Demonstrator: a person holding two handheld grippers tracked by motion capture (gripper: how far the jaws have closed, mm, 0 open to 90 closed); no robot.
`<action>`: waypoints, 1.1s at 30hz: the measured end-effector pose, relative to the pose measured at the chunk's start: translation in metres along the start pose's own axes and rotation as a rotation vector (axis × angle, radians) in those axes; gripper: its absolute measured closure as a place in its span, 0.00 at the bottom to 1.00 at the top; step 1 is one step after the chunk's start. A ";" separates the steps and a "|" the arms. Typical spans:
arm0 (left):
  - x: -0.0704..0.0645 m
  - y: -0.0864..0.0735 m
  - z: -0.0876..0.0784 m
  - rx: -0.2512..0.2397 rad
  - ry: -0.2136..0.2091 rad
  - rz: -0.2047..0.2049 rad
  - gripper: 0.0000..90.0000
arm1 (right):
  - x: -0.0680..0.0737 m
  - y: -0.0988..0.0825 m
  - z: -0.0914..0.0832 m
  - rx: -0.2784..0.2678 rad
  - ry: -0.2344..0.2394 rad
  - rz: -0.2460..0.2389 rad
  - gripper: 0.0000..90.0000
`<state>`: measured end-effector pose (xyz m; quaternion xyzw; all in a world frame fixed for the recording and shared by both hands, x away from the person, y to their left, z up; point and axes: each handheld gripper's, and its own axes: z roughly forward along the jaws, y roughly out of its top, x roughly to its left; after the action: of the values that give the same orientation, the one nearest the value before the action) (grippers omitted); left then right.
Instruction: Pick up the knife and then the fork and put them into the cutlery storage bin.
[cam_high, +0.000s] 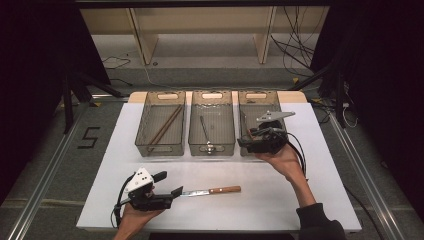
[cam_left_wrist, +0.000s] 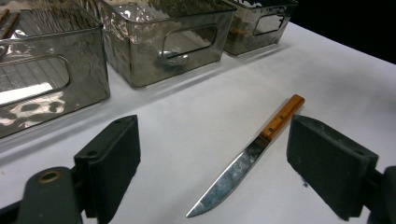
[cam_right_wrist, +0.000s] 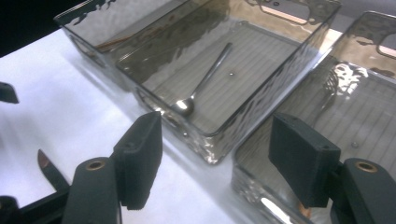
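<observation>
A knife (cam_high: 210, 190) with a wooden handle lies flat on the white table (cam_high: 300, 200), blade pointing left. My left gripper (cam_high: 169, 184) is open at the blade tip. In the left gripper view the knife (cam_left_wrist: 247, 158) lies on the table between and beyond the wide-apart jaws of the left gripper (cam_left_wrist: 217, 140), untouched. My right gripper (cam_high: 244, 143) hovers at the front of the right bin (cam_high: 243, 102), pointing left. In the right gripper view the right gripper (cam_right_wrist: 219, 149) is open and empty over the gap between the middle bin (cam_right_wrist: 261, 107) and the right bin (cam_right_wrist: 373, 154).
Three clear bins stand in a row at the back of the table. The left bin (cam_high: 145, 117) holds brown chopsticks (cam_high: 166, 124), and the middle bin (cam_high: 194, 120) holds a spoon (cam_high: 205, 131). The spoon (cam_right_wrist: 201, 88) shows through the glassy wall.
</observation>
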<state>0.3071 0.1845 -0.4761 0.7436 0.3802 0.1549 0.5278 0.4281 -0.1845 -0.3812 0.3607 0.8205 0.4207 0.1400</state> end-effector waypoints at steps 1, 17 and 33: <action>0.000 0.000 0.000 -0.002 0.000 -0.002 0.19 | 0.002 -0.001 0.000 0.000 0.004 -0.002 0.39; 0.000 0.000 0.000 0.000 0.004 0.005 0.19 | 0.033 -0.021 0.000 0.017 0.094 -0.086 0.33; 0.000 0.000 -0.001 -0.003 0.003 0.005 0.19 | 0.065 -0.026 0.014 0.105 0.180 -0.204 0.30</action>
<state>0.3061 0.1852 -0.4752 0.7435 0.3790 0.1580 0.5279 0.3776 -0.1401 -0.4055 0.2430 0.8831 0.3913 0.0890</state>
